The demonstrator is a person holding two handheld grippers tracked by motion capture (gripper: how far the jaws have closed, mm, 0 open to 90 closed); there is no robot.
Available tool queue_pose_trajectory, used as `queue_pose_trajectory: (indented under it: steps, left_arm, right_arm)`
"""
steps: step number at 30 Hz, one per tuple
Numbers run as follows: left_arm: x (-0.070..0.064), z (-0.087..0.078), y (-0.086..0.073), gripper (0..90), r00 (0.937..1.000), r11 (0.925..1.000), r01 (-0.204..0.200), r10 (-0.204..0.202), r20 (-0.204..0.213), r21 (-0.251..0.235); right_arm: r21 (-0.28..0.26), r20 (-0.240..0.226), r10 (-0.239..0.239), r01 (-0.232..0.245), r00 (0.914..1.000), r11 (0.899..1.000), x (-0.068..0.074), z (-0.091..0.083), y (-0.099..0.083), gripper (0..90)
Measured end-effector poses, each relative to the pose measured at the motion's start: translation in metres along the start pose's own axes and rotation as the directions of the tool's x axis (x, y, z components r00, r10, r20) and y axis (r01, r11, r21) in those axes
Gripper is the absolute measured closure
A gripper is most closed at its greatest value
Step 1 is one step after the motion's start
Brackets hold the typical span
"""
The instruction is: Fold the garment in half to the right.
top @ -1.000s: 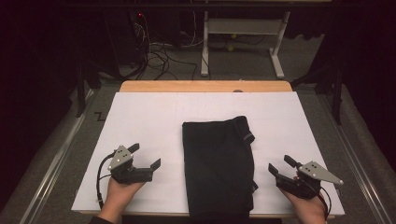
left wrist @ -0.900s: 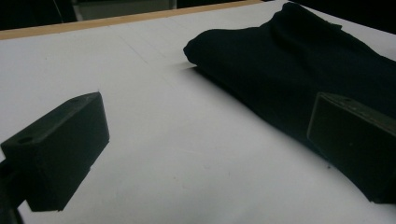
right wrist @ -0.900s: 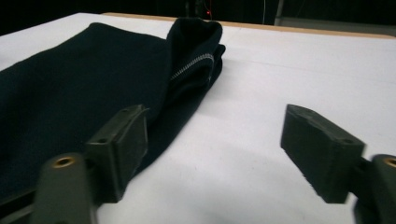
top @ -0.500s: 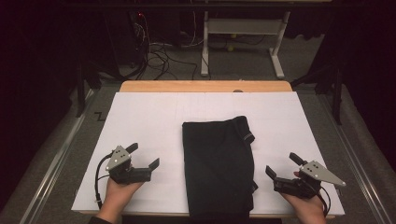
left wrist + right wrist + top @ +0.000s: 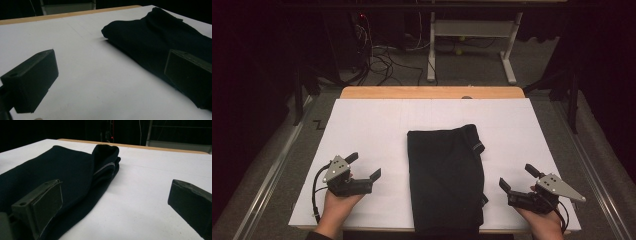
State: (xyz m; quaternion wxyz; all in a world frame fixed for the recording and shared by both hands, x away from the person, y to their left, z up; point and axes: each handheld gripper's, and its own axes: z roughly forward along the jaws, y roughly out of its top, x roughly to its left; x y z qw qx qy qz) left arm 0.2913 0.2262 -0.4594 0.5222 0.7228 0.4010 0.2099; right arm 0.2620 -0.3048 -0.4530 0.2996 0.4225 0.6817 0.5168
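While both tongs are gaping wide and empty, the dark folded cloth (image 5: 446,177) is lying between them, running lengthwise away, seemingly nearer the right tongs (image 5: 518,179) than the left tongs (image 5: 363,166).

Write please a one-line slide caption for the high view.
Folded black cloth garment lying on the white-covered table, between the open left tongs and the open right tongs.

Folded garment (image 5: 446,177): matt black cloth w/ pale stitching. Table cover (image 5: 372,125): smooth white paper. Table edge (image 5: 432,92): wood.
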Motion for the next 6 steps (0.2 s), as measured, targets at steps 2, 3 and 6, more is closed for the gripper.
queue_pose_trajectory:
  steps: [2,3,6]
  left_arm:
    - [0.0,0.0,-0.0001,0.0,1.0,1.0,0.001,-0.001,0.001,-0.003]
    - [0.0001,0.0001,-0.0001,0.0,1.0,1.0,0.0,0.0,0.0,-0.003]
    - [0.001,-0.0002,0.0001,0.0,1.0,1.0,0.005,-0.005,0.0,-0.004]
  right_arm:
    - [0.005,0.005,-0.002,0.001,1.0,1.0,0.0003,-0.0001,-0.0001,0.0]
    - [0.004,0.005,-0.003,0.003,1.0,1.0,0.0005,0.0001,-0.0002,0.0]
    - [0.003,0.009,-0.007,0.007,0.9999,1.0,0.0009,0.0005,-0.0004,0.0]
